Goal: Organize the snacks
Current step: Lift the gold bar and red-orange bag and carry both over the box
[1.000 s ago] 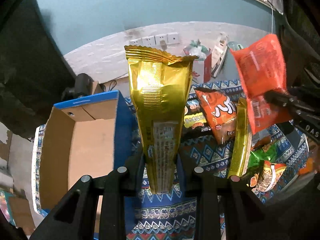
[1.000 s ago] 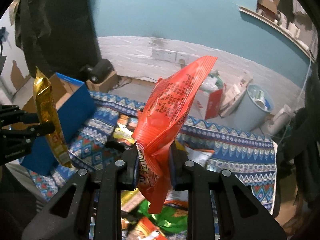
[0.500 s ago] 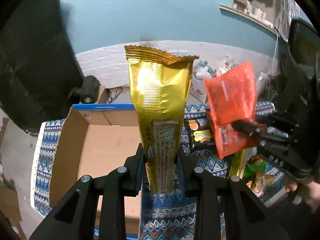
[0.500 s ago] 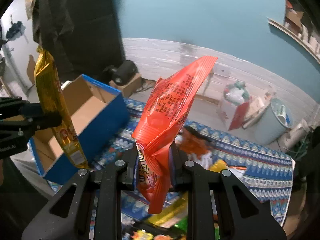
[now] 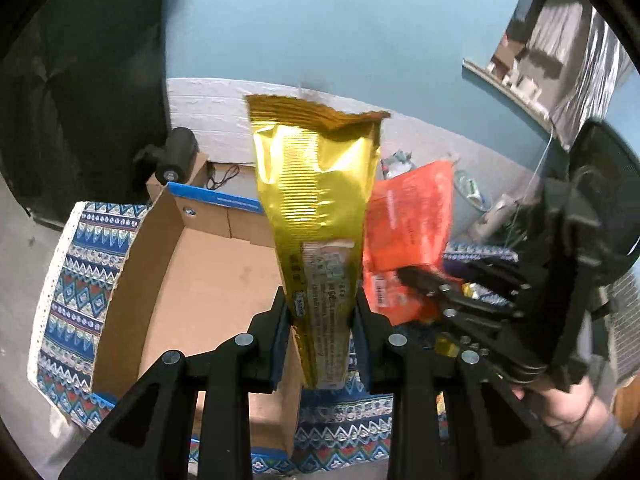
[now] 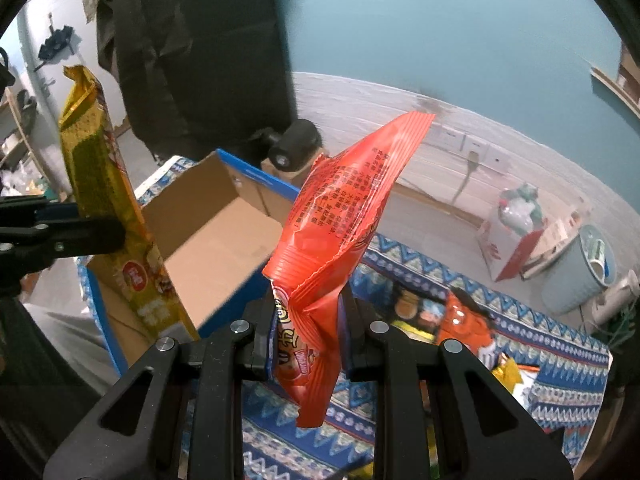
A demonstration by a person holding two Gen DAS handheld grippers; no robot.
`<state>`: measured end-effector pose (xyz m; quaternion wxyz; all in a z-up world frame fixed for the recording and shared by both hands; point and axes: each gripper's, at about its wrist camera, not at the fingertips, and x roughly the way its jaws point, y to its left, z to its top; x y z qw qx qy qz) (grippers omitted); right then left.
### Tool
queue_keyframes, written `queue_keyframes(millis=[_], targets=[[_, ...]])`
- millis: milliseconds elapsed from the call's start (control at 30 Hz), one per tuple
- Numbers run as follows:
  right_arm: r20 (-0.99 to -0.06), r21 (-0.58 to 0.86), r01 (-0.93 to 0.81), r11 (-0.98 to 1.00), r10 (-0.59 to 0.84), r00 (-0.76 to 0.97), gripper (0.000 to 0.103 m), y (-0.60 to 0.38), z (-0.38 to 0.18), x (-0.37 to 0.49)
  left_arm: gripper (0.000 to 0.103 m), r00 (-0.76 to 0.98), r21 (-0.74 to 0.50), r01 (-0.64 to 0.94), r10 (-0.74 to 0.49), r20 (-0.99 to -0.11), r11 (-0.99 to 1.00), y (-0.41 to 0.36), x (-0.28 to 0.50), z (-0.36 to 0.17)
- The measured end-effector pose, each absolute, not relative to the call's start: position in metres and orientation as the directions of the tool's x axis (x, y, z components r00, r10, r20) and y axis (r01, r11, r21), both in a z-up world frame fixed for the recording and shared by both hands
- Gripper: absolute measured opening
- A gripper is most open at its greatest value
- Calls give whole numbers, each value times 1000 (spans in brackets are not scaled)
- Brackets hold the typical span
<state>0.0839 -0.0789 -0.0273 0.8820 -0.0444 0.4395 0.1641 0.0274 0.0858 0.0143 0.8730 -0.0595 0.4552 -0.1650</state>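
While both grippers hang above the patterned cloth (image 6: 552, 364), each one has a snack packet pinched between its fingers.

The left gripper (image 5: 320, 316) is closed on the lower part of a tall gold packet (image 5: 320, 200), held upright over the open cardboard box (image 5: 208, 280) with blue outer walls. The right gripper (image 6: 306, 332) is clamped on the crumpled lower end of an orange-red packet (image 6: 344, 208), beside the box's near wall. More snacks (image 6: 464, 320) lie on the cloth to the right.

Red snack bag (image 6: 340, 216) pinched in the right tool (image 6: 306, 336) (gold packet (image 6: 106, 200) left), beside the open cardboard box (image 6: 224, 248).
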Motion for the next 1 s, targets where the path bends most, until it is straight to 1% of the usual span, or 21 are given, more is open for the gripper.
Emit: queue_keyframes(millis=[200,300,433,867,1000], targets=[[-793,83,-345,935,272,546,21,-56,-30,95,29,575,-249,221,-332,-748,943,109,25,28],[-794,82,-360,929,279,540,21,-39,-32,101,29,605,-194,183,-266,-751,964,121,27,27],[-802,84,-376,923,286,524,21,-19,-38,107,29,603,-157,140,-210,-770,978,137,33,17],[-845,108,-415,903,303,441,21,29,-70,128,29,473,-39,13,-41,-880,999,174,60,-64],[-860,117,-423,898,305,410,21,39,-81,131,29,428,-19,-13,-11,-904,1000,182,65,-85]])
